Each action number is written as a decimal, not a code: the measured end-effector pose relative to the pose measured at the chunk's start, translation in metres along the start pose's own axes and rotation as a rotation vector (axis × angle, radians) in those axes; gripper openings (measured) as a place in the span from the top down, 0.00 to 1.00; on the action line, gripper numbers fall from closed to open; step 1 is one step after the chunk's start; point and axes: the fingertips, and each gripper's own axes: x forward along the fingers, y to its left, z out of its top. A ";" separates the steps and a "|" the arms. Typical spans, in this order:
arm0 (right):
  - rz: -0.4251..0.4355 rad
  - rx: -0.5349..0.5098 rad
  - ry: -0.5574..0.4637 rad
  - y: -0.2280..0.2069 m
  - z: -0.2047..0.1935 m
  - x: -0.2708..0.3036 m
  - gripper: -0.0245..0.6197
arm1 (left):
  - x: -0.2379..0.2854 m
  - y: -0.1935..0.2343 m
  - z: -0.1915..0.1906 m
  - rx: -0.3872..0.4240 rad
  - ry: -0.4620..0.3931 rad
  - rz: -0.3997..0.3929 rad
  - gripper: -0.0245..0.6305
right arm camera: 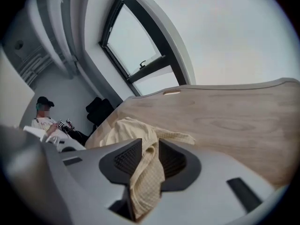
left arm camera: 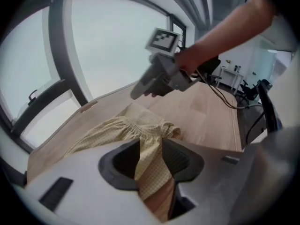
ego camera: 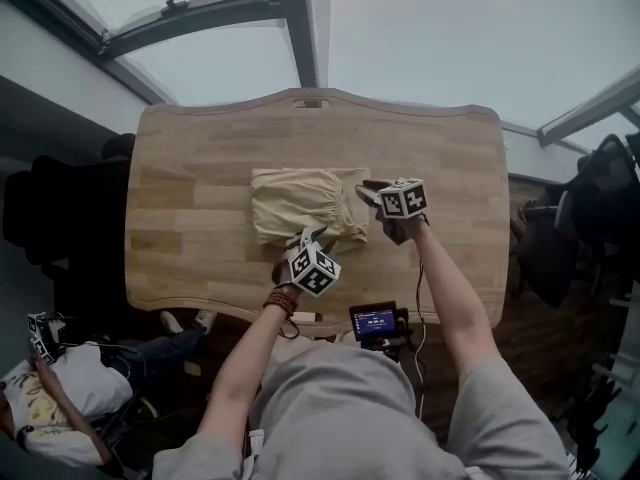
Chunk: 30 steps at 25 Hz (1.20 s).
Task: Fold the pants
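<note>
In the head view we see the cream pants [ego camera: 300, 203] folded on the bench [ego camera: 200, 168], with the left tongs [ego camera: 314, 238] at their near edge and the right tongs [ego camera: 367, 190] at their right edge. The left gripper view shows jaws narrowly apart around a loose fold. The right gripper view shows jaws pinching bunched cloth.

1. Source: diffuse overcast daylight enters through the windows [ego camera: 420, 38] beyond the jaws; the overall level is bright, with no glare.
2. Shadows: soft and weak on the table [ego camera: 200, 168]; the throat behind the jaws is dark.
3. Distortion: both gripper views are fisheye, with bowed lines and black corners far from the jaws.
4. Focus: the pants [left arm camera: 140, 125] weave between the jaws reads sharp; the housing nearest the lens is soft.
</note>
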 end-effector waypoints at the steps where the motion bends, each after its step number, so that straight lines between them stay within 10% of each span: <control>1: -0.002 0.019 0.021 0.000 0.008 0.011 0.79 | 0.008 -0.003 0.004 0.022 0.000 -0.011 0.73; 11: -0.045 0.122 0.269 -0.002 -0.013 0.089 0.72 | 0.066 -0.029 0.019 0.011 0.023 -0.093 0.73; 16: -0.001 0.067 0.272 0.010 0.000 0.092 0.89 | 0.077 -0.017 0.012 -0.095 0.035 -0.091 0.89; 24: 0.086 0.056 0.143 0.020 0.026 0.032 0.89 | 0.029 -0.028 0.045 0.022 -0.118 -0.087 0.90; 30: -0.072 0.131 0.309 -0.030 -0.036 0.045 0.86 | 0.056 -0.057 0.013 0.070 0.020 -0.216 0.88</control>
